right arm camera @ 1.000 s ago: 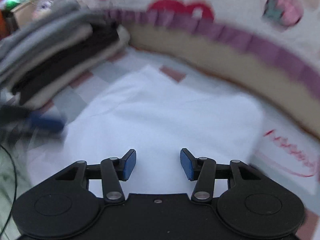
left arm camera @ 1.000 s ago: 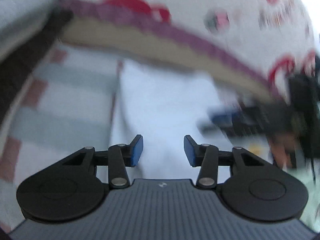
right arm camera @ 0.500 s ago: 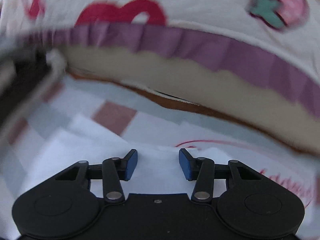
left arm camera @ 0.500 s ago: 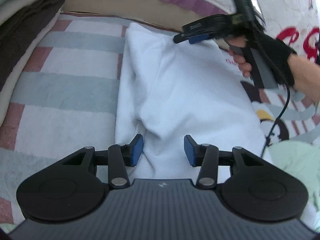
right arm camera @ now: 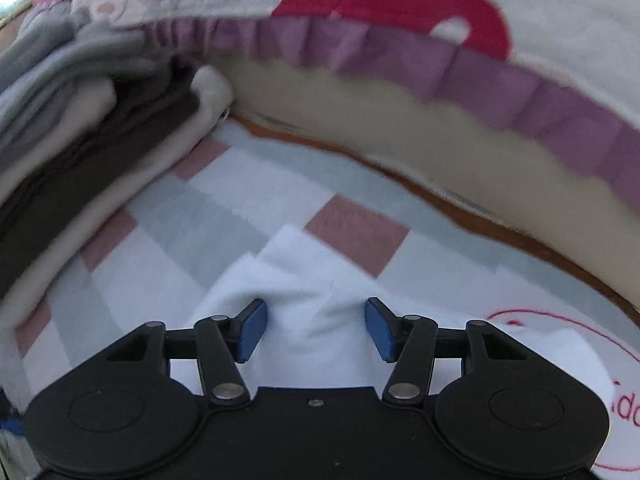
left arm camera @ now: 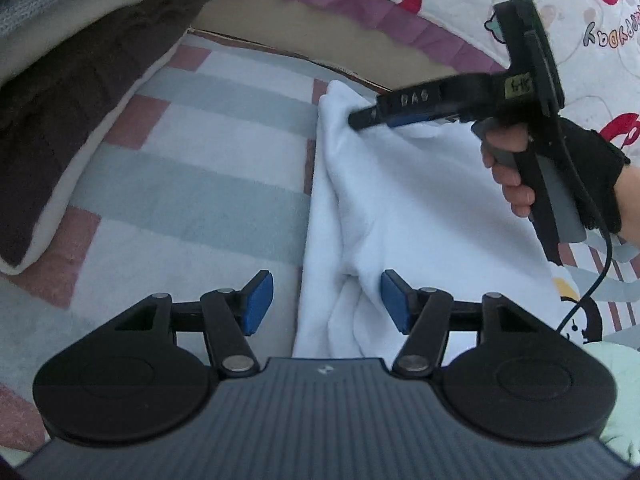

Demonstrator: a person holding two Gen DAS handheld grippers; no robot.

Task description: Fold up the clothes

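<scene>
White garment (left arm camera: 404, 208): lies partly folded on a checked blanket (left arm camera: 208, 168) of pale grey, white and dusty pink squares; its long left edge is rolled into a thick ridge running away from the left wrist camera.
Left gripper (left arm camera: 326, 300): jaws have just been opening and stand apart, neither blue pad pressing on cloth; the near end of the garment's ridge lies between and below them, closer to the right pad.
Right gripper (right arm camera: 316, 326): seen from its own camera, jaws have just been opening and stand wide; a raised hump at the garment's (right arm camera: 304, 292) far corner sits between the pads, and whether the pads touch it cannot be told through the blur.
Right gripper from the left view (left arm camera: 368, 118): its tip is at the far end of the garment's ridge, held by a hand (left arm camera: 516, 168) in a black fingerless glove, a black cable hanging from the handle.
Stack of folded clothes (left arm camera: 72, 92): grey, cream and dark brown layers, left of the garment and well apart from it.
Quilt (right arm camera: 360, 4): white with red shapes and a purple frilled edge, behind the blanket.
</scene>
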